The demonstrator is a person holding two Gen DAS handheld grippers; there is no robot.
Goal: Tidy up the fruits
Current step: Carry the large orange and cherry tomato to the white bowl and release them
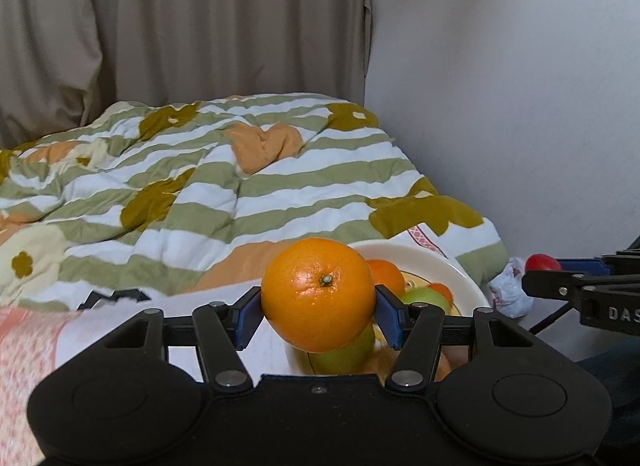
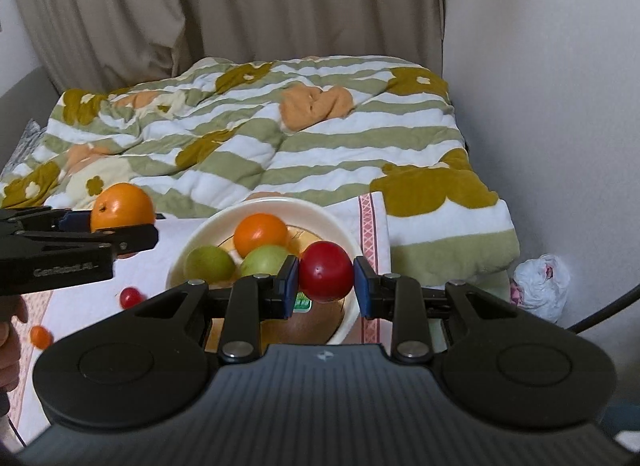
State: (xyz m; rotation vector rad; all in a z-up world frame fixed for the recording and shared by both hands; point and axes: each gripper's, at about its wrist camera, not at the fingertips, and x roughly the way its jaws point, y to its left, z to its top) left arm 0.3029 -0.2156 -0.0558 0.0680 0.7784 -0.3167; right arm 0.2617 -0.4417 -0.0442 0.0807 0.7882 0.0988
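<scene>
My left gripper (image 1: 319, 308) is shut on a large orange (image 1: 319, 294) and holds it just left of and above the cream bowl (image 1: 460, 278). It also shows in the right wrist view (image 2: 120, 211). My right gripper (image 2: 326, 280) is shut on a red round fruit (image 2: 326, 276), held over the near right part of the bowl (image 2: 340, 225). The bowl holds an orange (image 2: 261, 234), two green fruits (image 2: 210, 264) and a brownish fruit with a green sticker (image 2: 304, 320). A small red fruit (image 2: 131, 297) and a small orange fruit (image 2: 41, 336) lie on the white cloth to the left.
The bowl stands on a white and pink cloth (image 2: 372, 225) on a bed. A striped flowered quilt (image 2: 260, 137) lies behind it. A wall (image 2: 560, 105) is on the right, with a white plastic bag (image 2: 542, 286) on the floor. Curtains (image 2: 240, 5) hang behind.
</scene>
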